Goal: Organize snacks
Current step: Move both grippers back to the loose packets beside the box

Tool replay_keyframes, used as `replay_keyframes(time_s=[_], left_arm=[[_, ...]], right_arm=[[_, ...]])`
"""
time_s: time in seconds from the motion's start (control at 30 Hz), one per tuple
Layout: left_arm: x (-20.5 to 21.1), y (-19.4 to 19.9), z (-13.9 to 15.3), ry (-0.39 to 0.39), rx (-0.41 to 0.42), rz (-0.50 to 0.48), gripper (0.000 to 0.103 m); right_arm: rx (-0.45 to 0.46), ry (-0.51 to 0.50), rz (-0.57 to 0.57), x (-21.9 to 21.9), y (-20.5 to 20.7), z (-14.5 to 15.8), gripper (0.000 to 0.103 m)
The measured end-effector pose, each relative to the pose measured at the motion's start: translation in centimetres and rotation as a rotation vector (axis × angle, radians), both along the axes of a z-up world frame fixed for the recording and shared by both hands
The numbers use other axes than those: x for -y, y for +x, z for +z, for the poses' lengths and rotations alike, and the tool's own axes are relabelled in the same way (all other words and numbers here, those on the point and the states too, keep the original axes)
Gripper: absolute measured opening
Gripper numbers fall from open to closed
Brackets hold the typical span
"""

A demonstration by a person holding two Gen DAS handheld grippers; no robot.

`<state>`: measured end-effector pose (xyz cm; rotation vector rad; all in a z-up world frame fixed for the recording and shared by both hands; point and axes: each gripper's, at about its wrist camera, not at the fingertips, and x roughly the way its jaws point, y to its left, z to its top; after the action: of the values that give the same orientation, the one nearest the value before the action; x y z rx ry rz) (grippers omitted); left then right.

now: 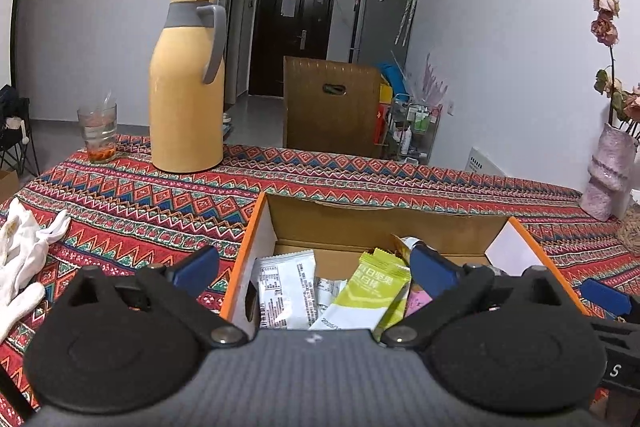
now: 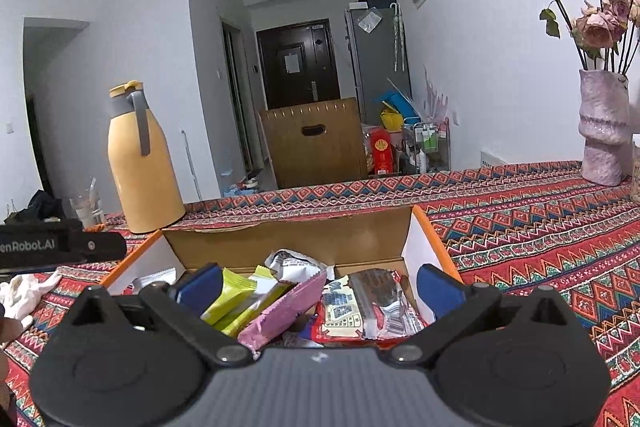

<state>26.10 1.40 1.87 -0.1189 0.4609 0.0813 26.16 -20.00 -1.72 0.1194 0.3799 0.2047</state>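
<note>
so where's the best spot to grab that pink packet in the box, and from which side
Probably the pink packet's raised top edge, taken from above. It leans on edge among the other packets in the box, with that thin crimped edge free and the flat faces crowded. The right tool is open and nearest; set its fingers across the packet's thickness.

Snack packets [image 2: 280, 303] lie in the box [image 1: 256, 227] on the tabletop [image 1: 360, 171], with the flask [image 1: 186, 83] and glass [image 1: 98, 133] behind-left, gloves [image 1: 24, 255] left, vase [image 2: 602, 127] behind-right.

Snack packets [image 2: 280, 307] heaped inside open orange-edged cardboard box [image 2: 288, 239]
</note>
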Motion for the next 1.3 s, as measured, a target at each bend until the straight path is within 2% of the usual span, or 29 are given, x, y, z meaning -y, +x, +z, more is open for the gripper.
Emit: replay_keyframes(time_s=[0.37,0.67,1.0,1.3], left_arm=[[0.7,-2.5,1.8,0.023,0.032,-0.018,0.103],[0.6,-6.2,1.8,0.039,0.026,-0.032,0.103],[-1.2,-11.1,0.9,0.027,0.026,-0.009,0.103],[-2.9,-15.0,-1.3,0.023,0.011,0.023,0.103]], right_arm=[[0.062,0.001,0.018,0.1,-2.0,1.7,0.103],[0.087,0.004,0.023,0.6,-5.3,2.6,0.103],[0.037,0.004,0.037,1.1,-9.4,1.0,0.103],[0.009,0.009,0.019,2.7,-13.2,-0.7,0.103]])
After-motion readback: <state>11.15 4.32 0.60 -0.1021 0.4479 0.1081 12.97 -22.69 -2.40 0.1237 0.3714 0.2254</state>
